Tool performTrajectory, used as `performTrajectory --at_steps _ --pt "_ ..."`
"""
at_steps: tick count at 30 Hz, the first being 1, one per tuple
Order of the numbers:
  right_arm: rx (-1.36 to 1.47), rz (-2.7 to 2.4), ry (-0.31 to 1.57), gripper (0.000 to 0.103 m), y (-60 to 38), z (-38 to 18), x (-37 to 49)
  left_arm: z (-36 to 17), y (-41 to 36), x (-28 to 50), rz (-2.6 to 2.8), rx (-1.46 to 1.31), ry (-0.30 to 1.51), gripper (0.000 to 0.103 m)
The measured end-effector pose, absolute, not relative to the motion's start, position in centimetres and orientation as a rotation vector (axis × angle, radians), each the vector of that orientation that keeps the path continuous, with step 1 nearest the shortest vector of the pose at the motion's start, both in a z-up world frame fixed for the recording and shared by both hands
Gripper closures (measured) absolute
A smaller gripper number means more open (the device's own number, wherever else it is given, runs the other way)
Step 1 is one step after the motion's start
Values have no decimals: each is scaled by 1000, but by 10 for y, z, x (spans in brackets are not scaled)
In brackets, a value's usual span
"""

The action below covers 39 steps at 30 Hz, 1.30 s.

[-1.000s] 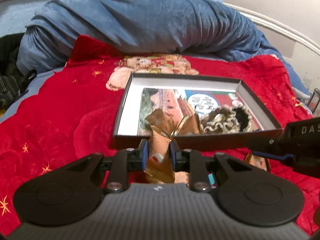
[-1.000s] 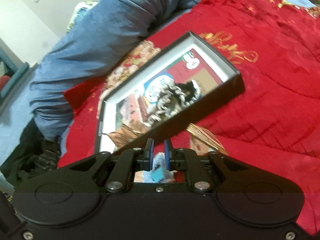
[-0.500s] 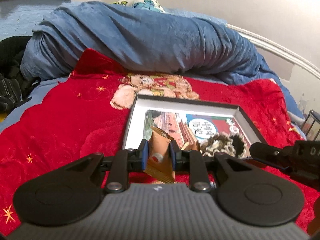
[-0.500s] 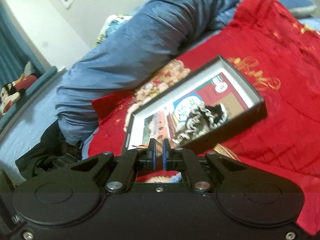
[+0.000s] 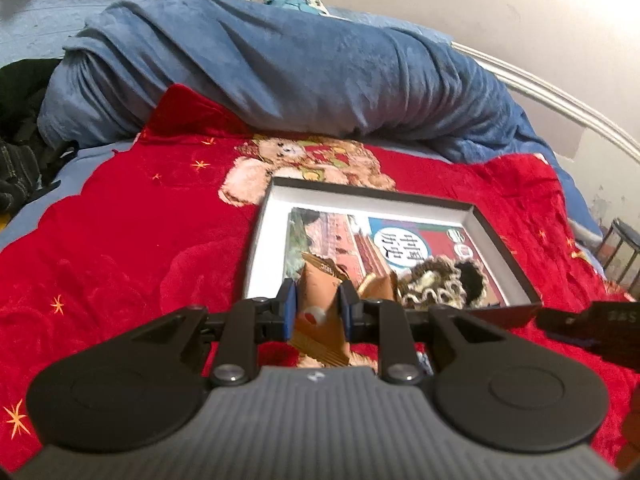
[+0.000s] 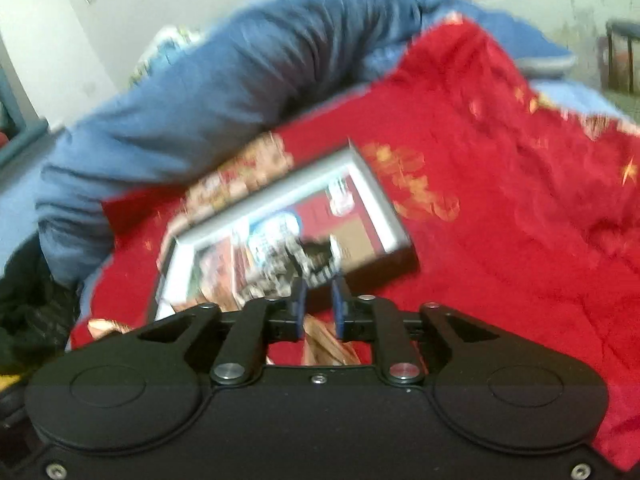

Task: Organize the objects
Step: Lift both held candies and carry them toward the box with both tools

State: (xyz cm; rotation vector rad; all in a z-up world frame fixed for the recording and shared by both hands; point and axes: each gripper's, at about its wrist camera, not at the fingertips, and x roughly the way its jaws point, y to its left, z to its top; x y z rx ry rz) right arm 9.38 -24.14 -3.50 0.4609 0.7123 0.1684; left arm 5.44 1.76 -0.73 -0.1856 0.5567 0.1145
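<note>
My left gripper (image 5: 317, 304) is shut on an orange-brown snack packet (image 5: 320, 312) and holds it above the near edge of a shallow black box (image 5: 260, 240) on the red blanket. The box holds a printed picture sheet, another brown packet (image 5: 380, 288) and a dark frilly scrunchie (image 5: 444, 284). My right gripper (image 6: 318, 304) shows in its own blurred view with a narrow gap between the pads and nothing held; a brown packet (image 6: 326, 346) lies on the blanket below it. The box (image 6: 396, 264) lies just beyond it.
A rolled blue duvet (image 5: 280, 68) lies across the back of the bed. Dark clothing (image 5: 20, 152) is heaped at the left. The red blanket (image 5: 120, 240) with a teddy print covers the bed. A white bed rail (image 5: 560, 100) runs at the right.
Both grippers have risen and tilted, so the box now sits lower and farther in each view. The left still holds the packet. The right no longer has the small blue-white item between its pads.
</note>
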Motion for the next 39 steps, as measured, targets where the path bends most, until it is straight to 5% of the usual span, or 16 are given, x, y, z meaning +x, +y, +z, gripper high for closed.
performTrajectory --at_steps 6,11,31,33,39 --pt "420 142 798 60 -227 -61 111 -18 8 62 111 -137 613 77" --pt "355 121 866 58 -208 -79 115 -26 5 70 125 -94 684 77" --pt "436 180 724 73 -207 -56 112 -15 13 76 80 -142 683 77" --pt "467 213 697 85 -211 -50 112 -11 13 75 66 -142 655 77" --pt "478 244 694 84 -214 -45 116 -6 18 75 59 -165 621 76"
